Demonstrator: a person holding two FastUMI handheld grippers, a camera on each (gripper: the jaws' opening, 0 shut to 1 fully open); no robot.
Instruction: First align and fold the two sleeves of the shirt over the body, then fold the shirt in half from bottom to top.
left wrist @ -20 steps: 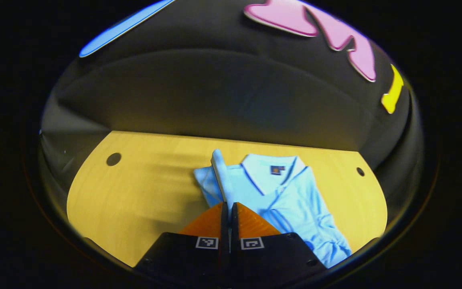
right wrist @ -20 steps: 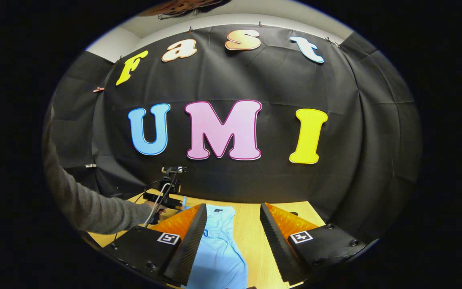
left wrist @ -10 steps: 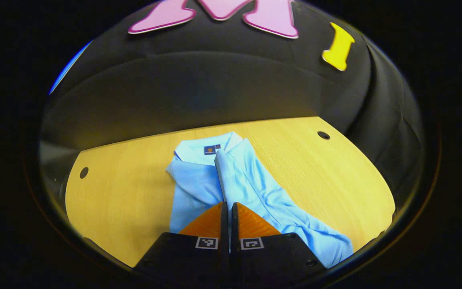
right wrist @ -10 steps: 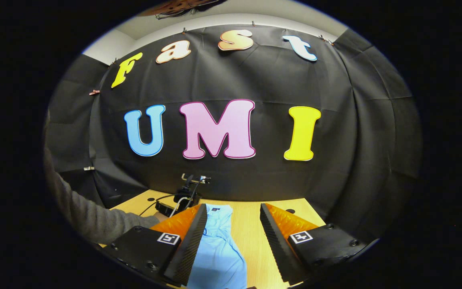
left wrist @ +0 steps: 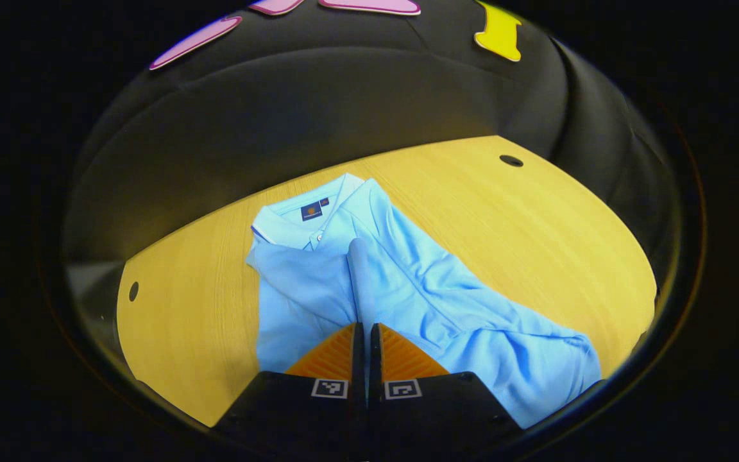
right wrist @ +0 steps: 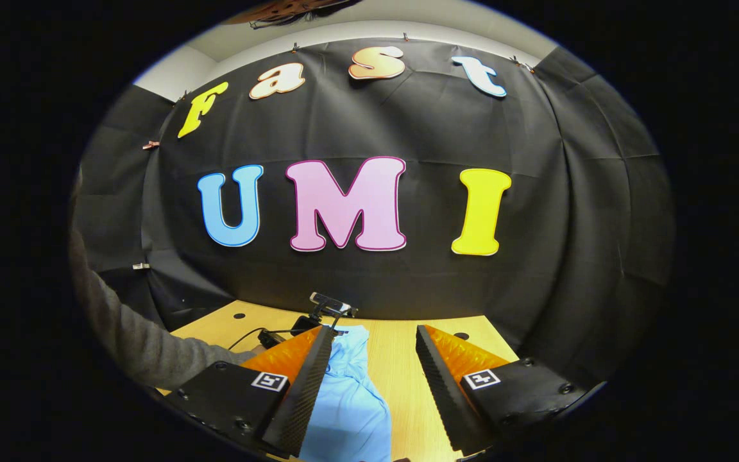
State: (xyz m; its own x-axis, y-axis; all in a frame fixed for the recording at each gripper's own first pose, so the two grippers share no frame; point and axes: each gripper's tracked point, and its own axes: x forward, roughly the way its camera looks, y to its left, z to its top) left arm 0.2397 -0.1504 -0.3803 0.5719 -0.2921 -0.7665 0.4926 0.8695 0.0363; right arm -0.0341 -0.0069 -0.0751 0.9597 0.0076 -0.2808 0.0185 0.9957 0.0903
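A light blue short-sleeved polo shirt [left wrist: 408,289] is lying collar-up on a yellow wood-grain bench [left wrist: 536,218], its collar end toward the black cloth wall and its body running back toward the near rim. In the left gripper view, the left gripper [left wrist: 365,328] is pinching a fold of the shirt's sleeve [left wrist: 358,282], its two fingers pressed together on the fabric, which is standing up in a narrow ridge over the chest. The shirt's hem end is bunching in wrinkles close to the bench's near right rim, while wide bare wood is lying open to the left of the shirt and to its far right, out to the curved edge. Two small dark round holes [left wrist: 510,160] are sitting near the bench's corners, well apart from the cloth.

In the right gripper view, the right gripper [right wrist: 369,359] is hanging above the bench with its fingers spread wide and nothing between them; the shirt and bare wood are showing through the gap. A person's grey knitted sleeve [right wrist: 138,340] is reaching in from the left toward the other gripper, with a thin black cable [right wrist: 247,335] trailing beside it.
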